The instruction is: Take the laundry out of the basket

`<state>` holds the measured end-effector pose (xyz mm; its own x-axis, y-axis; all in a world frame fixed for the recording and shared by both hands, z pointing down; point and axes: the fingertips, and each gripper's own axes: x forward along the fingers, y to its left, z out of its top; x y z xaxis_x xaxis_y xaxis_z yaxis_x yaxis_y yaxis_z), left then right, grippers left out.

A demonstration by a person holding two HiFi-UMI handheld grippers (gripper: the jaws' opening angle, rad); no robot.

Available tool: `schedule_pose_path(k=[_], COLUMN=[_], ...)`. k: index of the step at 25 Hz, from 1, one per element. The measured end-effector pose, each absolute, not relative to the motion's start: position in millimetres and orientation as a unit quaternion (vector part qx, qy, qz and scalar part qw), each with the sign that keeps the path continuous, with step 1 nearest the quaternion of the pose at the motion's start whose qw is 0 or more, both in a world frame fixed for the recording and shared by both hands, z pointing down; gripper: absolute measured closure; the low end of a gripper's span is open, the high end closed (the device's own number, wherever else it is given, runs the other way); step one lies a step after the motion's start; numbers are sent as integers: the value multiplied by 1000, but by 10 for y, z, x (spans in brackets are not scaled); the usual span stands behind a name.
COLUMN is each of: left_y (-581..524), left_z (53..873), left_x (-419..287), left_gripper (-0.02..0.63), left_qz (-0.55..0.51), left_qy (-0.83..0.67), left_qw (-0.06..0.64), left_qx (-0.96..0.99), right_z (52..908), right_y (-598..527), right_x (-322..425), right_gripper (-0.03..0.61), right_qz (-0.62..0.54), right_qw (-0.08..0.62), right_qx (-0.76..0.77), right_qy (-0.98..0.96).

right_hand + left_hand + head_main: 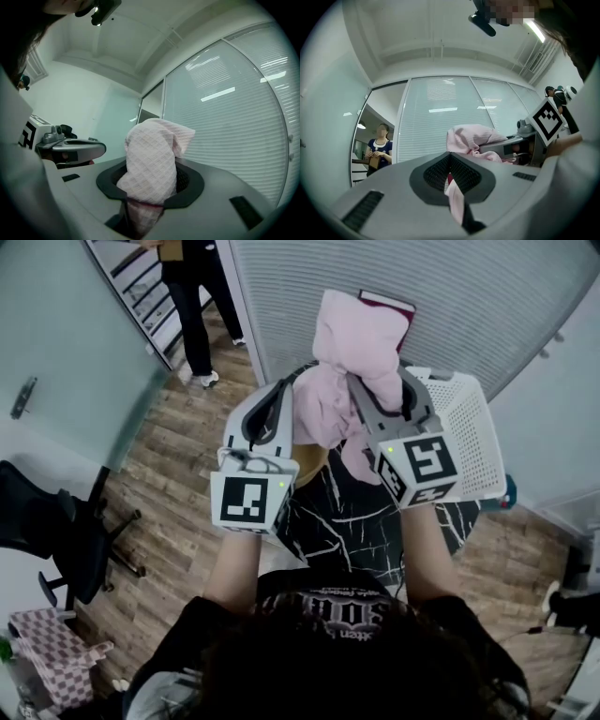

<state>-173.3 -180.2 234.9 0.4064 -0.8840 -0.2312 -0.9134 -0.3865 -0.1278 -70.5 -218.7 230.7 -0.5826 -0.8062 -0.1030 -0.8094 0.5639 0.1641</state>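
A white basket (473, 427) stands on the right, near the wall of blinds (394, 277). The pink cloth (352, 343) is out of it, held up in the air just to its left. The right gripper (150, 185) is clamped on a thick bunch of the cloth, and the left gripper (451, 180) pinches a thin edge.

No readable text — shirt print (330, 607) blurred

The pink cloth (152, 154) is showing a soft, matt waffle weave. The left gripper (450, 172) and right gripper (151, 182) are looking like smooth matt grey plastic with ribbed black pads. The white laundry basket (469, 427) is appearing as perforated plastic, and the floor (178, 460) is showing wood-grain planks.
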Motion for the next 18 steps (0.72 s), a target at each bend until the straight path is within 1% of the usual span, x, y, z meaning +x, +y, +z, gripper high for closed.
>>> schedule_pose_path(k=[8,18], left_y=[-1800,-1747], left_z=[2402,2424], left_x=[-1779,-1958], left_gripper=[615,615], left_qz=[63,61], left_qy=[537,544], left_qw=[115,117], left_qx=[-833,-829], right_z=[2538,2553], right_y=[-2060,-1979], right_x=[-898,-1213], right_gripper=[410,410], right_qz=[80,78], right_qw=[7,18], right_qx=[-445,-425], right_qy=[892,902])
